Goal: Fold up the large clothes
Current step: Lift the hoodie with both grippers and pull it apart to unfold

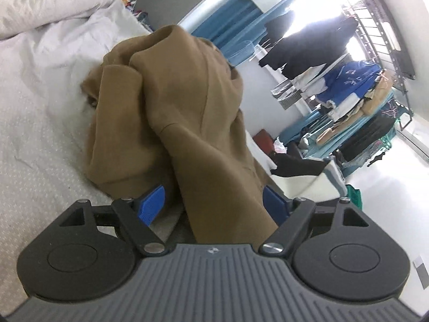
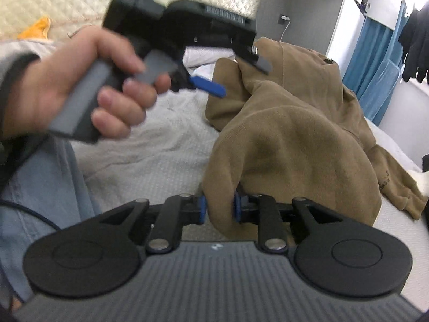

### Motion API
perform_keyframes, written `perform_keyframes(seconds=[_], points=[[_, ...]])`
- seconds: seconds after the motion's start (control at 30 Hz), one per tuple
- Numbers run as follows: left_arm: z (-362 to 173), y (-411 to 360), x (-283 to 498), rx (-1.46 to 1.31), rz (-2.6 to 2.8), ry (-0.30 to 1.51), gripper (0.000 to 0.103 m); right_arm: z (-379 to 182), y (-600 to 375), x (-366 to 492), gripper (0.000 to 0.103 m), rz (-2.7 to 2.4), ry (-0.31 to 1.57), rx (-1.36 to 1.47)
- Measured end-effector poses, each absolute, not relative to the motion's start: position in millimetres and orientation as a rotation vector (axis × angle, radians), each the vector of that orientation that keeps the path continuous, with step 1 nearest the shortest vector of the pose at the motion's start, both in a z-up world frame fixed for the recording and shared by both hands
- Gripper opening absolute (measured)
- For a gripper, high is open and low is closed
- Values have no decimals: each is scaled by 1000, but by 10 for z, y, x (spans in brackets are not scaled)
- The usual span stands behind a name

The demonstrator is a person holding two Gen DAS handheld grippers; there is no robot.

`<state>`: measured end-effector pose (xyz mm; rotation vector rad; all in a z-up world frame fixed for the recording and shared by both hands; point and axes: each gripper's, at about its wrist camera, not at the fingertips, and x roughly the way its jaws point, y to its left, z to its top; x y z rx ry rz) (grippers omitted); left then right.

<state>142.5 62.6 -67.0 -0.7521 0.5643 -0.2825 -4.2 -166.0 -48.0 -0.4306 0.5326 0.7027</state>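
On a white quilted bed beside a crowded clothes rack, the crumpled brown fleece garment hangs between the wide-spread left gripper and is pinched by the narrow right gripper.

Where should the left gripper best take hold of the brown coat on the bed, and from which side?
Probably the loose strip of the brown coat that hangs between the open left gripper. Come from the near side, along the bed: this strip is thin and flat, while the rest is a bunched heap, too thick to pinch. The right gripper pinches another fold.
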Motion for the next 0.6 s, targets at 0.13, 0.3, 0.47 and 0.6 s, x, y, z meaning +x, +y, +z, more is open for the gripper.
perform_keyframes(seconds=[0.13, 0.3, 0.47, 0.6], points=[[-708, 651, 1525, -751, -274, 578, 84, -343, -1748, -62, 80, 813, 480, -406], [-766, 692, 1550, -785, -303, 581, 84, -150, -1912, 52, 80, 820, 420, -246], [-787, 640, 1594, -779, -310, 584, 84, 16, -2385, 461, 80, 598, 410, 29], [-836, 534, 1677, -756, -289, 609, 84, -81, -2594, 759, 80, 414, 485, 84]])
